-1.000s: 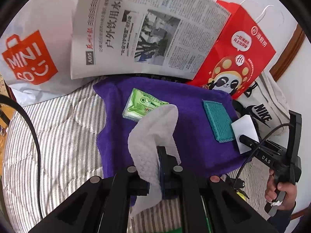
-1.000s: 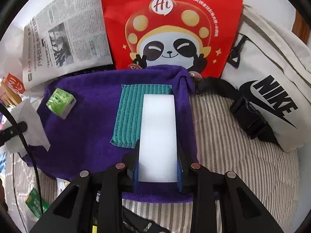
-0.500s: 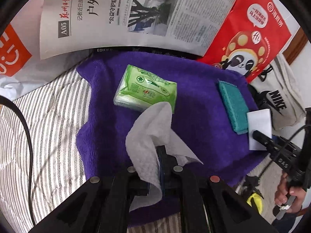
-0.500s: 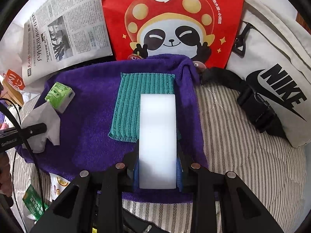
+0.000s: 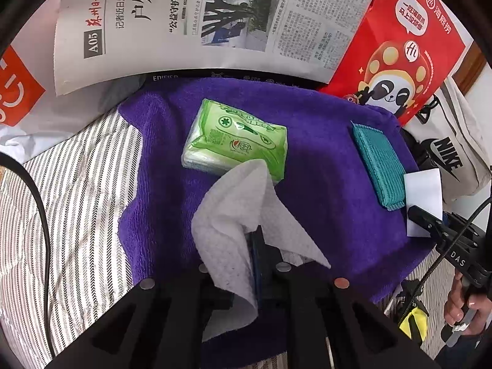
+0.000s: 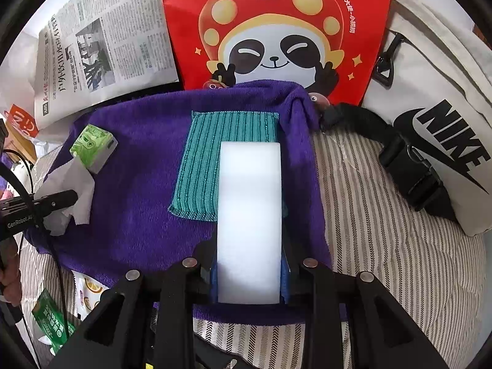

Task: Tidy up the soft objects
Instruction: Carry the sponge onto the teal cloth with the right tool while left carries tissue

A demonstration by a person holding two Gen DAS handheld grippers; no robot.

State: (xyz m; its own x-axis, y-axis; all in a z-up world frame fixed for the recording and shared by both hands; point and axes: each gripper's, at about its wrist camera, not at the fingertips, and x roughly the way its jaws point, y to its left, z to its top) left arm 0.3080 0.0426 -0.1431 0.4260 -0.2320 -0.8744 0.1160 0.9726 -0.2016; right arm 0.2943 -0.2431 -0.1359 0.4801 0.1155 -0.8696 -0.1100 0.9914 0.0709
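My left gripper is shut on a white paper tissue and holds it low over a purple towel, just in front of a green tissue pack. My right gripper is shut on a white sponge block, held over the right part of the towel and partly above a teal cloth pad. The teal pad and the sponge also show in the left wrist view. The tissue and pack show at the left of the right wrist view.
A newspaper, a red panda bag, a white Nike bag and a white and orange shopping bag stand around the towel's far side. Striped bedding lies underneath. Small packets lie at the near left.
My left gripper has moved forward and lower with the tissue, close to the green pack. My right gripper has moved forward a little with the sponge over the teal pad.
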